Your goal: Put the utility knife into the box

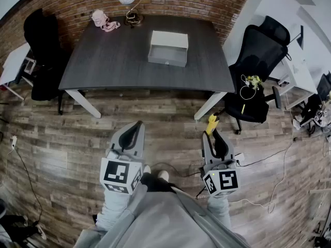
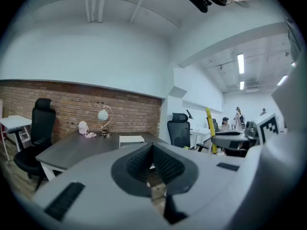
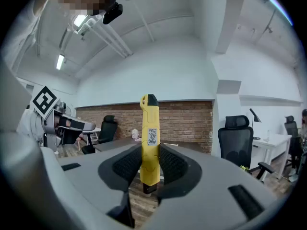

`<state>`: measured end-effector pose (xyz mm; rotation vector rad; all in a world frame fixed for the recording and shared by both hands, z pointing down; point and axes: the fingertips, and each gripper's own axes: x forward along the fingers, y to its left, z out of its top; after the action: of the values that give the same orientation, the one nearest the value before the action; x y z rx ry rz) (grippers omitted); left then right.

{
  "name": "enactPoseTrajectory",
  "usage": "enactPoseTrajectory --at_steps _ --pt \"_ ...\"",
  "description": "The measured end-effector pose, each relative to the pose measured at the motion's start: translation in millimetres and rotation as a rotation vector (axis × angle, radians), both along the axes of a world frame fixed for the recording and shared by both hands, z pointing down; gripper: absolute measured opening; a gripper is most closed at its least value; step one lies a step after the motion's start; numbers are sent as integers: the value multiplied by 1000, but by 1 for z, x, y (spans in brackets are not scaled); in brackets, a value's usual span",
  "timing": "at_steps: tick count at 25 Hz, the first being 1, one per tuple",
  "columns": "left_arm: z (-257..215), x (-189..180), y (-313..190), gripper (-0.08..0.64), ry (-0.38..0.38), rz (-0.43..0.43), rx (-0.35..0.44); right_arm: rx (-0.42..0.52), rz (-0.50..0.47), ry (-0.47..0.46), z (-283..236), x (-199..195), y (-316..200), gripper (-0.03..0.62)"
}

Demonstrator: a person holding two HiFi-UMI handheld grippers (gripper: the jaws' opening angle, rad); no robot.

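A yellow utility knife (image 3: 149, 143) stands upright between the jaws of my right gripper (image 3: 149, 166), which is shut on it; the knife's yellow tip (image 1: 211, 123) pokes out ahead of that gripper (image 1: 213, 134) in the head view. My left gripper (image 1: 135, 129) is shut and holds nothing; its pads (image 2: 154, 163) meet. Both grippers hang over the wood floor, well short of the dark table (image 1: 114, 61). An open white box (image 1: 168, 48) sits on the table's far right part, and shows small in the left gripper view (image 2: 131, 139).
A lamp (image 1: 130, 4) and a pink object (image 1: 103, 19) stand at the table's back edge. Black office chairs flank the table at the left (image 1: 44, 50) and right (image 1: 258, 66). Cables (image 1: 258, 200) lie on the floor to my right.
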<state>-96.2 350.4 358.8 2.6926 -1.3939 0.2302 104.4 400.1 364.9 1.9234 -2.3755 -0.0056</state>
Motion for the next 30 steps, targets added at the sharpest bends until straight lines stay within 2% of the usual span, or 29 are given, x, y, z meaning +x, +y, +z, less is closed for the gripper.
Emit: enactPoseTrajectory --at_steps 8,17,23,30 --pt "4 14 21 20 -14 -23 -3 -6 -23 -37 10 15 18 126" --pt "5 13 4 20 -15 -54 0 -11 -58 -60 14 12 -5 126" --pt "9 14 -38 20 -13 -47 4 -16 -63 -64 19 10 -46 126" --pt "14 18 -124 20 -10 -15 -22 -43 -53 -55 22 5 -130 126"
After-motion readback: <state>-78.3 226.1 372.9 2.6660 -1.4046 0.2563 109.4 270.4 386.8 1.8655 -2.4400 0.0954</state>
